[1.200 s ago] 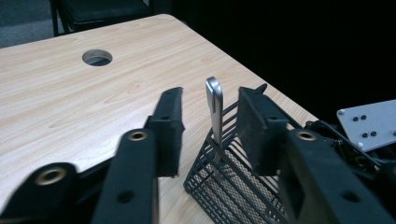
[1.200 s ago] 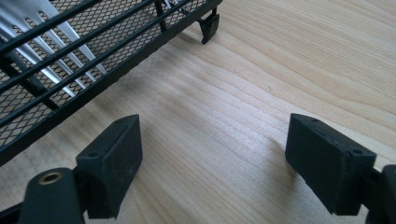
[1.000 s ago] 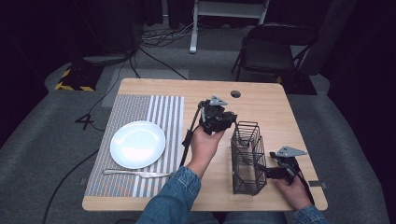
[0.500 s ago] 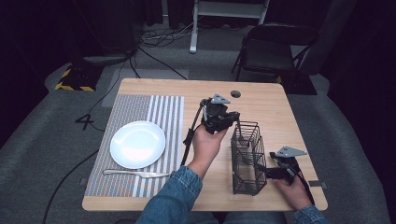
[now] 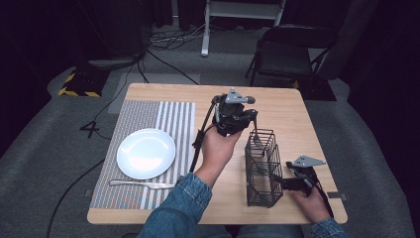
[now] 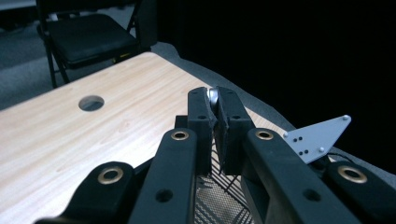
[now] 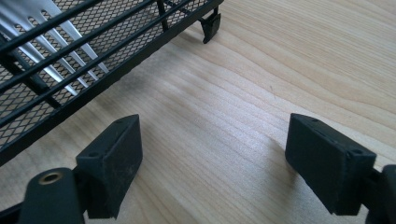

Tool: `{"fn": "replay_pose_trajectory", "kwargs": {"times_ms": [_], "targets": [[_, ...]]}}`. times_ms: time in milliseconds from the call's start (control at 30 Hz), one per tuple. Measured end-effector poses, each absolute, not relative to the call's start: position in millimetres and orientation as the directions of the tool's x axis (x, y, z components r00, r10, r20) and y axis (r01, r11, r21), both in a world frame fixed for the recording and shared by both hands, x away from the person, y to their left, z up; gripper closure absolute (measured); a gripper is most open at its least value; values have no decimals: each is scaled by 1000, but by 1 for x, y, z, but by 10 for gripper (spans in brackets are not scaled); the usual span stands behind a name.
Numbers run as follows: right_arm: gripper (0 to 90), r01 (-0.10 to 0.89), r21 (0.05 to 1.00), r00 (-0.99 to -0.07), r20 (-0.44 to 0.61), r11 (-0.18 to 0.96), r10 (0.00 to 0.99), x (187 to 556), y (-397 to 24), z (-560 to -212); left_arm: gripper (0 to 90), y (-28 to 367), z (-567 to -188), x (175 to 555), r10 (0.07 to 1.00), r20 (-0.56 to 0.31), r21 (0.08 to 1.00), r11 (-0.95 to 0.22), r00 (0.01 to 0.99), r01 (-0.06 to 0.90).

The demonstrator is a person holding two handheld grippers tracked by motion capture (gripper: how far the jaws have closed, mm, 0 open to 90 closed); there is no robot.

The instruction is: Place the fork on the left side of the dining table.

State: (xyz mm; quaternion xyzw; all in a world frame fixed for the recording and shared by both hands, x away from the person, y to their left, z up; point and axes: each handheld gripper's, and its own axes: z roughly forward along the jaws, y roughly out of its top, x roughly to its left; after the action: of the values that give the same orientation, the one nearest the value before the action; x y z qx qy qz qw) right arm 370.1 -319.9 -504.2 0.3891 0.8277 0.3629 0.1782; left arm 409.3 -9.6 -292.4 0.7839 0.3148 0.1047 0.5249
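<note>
1. L gripper (image 5: 250,124) is held above the far end of the wire basket (image 5: 262,168). Its jaws are pressed together on a thin silver utensil (image 6: 213,97); only a sliver of metal shows at the tips, so I can't tell which kind it is.
2. The L gripper's jaws have just been closing, w/ that silver piece between them.
3. In the left gripper view the basket's mesh sits right under the closed jaws. The bare wooden tabletop (image 6: 70,140) and a round cable hole (image 6: 91,103) lie beyond and to the left of them.
4. R gripper (image 5: 283,182) rests low at the near right side of the basket, just beside its wall, w/ the hand (image 5: 309,203) behind it on the tabletop.
5. The R gripper's jaws stand wide apart w/ nothing between them, just wood grain. In the right gripper view the basket's lower edge and one foot (image 7: 211,23) are up and left of the jaws, not touching.
6. More silver utensils (image 7: 42,32) lie inside the basket, seen thru the mesh.
7. Well left of the L gripper: a white plate (image 5: 146,152) on a striped placemat (image 5: 173,119), and a knife (image 5: 141,184) on the mat at the plate's near side.
</note>
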Motion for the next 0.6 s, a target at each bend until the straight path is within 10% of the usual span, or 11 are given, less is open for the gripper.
{"fn": "replay_pose_trajectory", "kwargs": {"times_ms": [600], "targets": [[188, 522, 739, -624, -11, 427, 781, 369, -319, -504, 859, 27, -257, 401, 640, -154, 916, -193, 753, 351]]}}
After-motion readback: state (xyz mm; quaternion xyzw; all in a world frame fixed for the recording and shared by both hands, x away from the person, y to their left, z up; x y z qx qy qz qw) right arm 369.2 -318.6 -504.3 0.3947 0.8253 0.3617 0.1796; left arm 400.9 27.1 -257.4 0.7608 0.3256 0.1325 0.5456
